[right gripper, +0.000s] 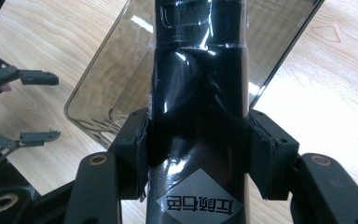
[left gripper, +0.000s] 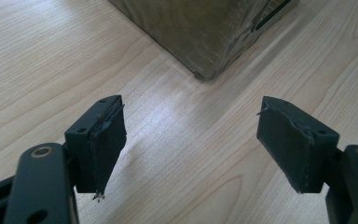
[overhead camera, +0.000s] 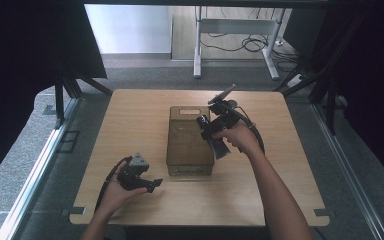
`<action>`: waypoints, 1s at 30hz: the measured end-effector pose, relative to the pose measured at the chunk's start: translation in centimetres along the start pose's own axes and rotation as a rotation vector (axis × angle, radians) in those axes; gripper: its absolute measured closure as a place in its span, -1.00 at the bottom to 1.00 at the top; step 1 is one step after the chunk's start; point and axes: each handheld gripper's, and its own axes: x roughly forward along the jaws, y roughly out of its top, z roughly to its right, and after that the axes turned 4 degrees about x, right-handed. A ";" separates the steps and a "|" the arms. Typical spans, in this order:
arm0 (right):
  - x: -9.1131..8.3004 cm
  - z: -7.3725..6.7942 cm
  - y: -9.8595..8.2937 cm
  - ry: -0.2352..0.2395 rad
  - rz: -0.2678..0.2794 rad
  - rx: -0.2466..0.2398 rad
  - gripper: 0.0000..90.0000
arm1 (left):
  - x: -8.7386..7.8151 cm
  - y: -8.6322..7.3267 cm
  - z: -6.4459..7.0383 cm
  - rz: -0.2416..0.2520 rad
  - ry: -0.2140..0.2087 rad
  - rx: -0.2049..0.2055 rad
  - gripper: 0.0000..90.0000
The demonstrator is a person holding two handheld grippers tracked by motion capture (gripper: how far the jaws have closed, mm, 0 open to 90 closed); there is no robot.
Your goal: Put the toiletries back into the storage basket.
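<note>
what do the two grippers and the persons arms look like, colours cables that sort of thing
Both grippers are black, each with two jointed metal arms ending in flat, block-like black pads with frayed edges. The left gripper carries a grey three-cornered plate on top, and a black cable trails from it. The right gripper also trails a black cable. Both forearms are bare, with no sleeves showing.

Glossy black bottle, smoky translucent plastic bin

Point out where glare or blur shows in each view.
High view: dim and soft, dark curtains at both sides. Left gripper view: a bright sheen on the table between the open jaws. Right gripper view: white glare streaks on the glossy black bottle held over the tinted bin.
</note>
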 end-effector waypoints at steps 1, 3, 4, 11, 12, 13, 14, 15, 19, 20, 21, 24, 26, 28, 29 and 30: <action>0.1 -0.1 0.1 0.001 0.001 0.004 0.04 | 0.0 0.0 0.0 -0.002 0.000 0.005 -0.46; 0.3 -0.2 0.5 0.002 0.000 0.007 0.04 | 0.1 0.0 -0.1 -0.005 -0.001 0.000 -0.46; 0.6 -0.4 0.9 0.002 -0.002 0.009 0.04 | 0.1 0.0 -0.1 -0.002 -0.001 0.001 -0.46; 1.6 -0.9 1.7 0.006 -0.013 0.016 0.04 | -0.1 -0.1 -0.3 0.004 0.003 -0.003 -0.46; 1.9 -1.0 1.7 0.005 -0.014 0.018 0.04 | -0.1 -0.1 -0.3 0.004 0.002 -0.002 -0.46; 2.0 -1.0 1.8 0.002 -0.019 0.018 0.04 | -0.1 -0.1 -0.3 0.004 0.002 0.000 -0.46; 2.2 -1.1 2.0 0.000 -0.022 0.018 0.04 | -0.1 0.0 -0.3 0.006 0.001 0.000 -0.46; 2.3 -1.1 2.1 0.000 -0.024 0.021 0.04 | -0.1 0.0 -0.3 0.001 0.000 0.000 -0.46; 2.7 -1.4 2.5 0.003 -0.025 0.025 0.04 | 0.0 0.0 -0.3 0.000 -0.003 0.003 -0.46; 3.0 -1.5 2.7 0.009 -0.027 0.032 0.04 | 0.0 0.0 -0.3 0.000 -0.003 0.002 -0.46; 3.1 -1.5 2.8 0.008 -0.027 0.032 0.04 | -0.1 0.0 -0.2 0.001 -0.006 -0.003 -0.46; 3.5 -1.7 3.1 0.010 -0.032 0.036 0.04 | -0.2 0.0 -0.2 0.008 -0.004 0.001 -0.46; 3.6 -1.7 3.1 0.013 -0.032 0.039 0.04 | -0.2 0.0 -0.2 0.008 -0.005 0.001 -0.46; 4.0 -1.8 3.4 0.011 -0.035 0.048 0.04 | -0.1 0.0 -0.2 0.004 -0.003 -0.001 -0.46; 4.1 -1.8 3.4 0.012 -0.036 0.051 0.04 | -0.1 0.0 -0.2 0.004 -0.003 -0.001 -0.46; 4.3 -1.8 3.5 0.012 -0.036 0.052 0.04 | -0.1 0.0 -0.1 0.004 -0.004 0.000 -0.46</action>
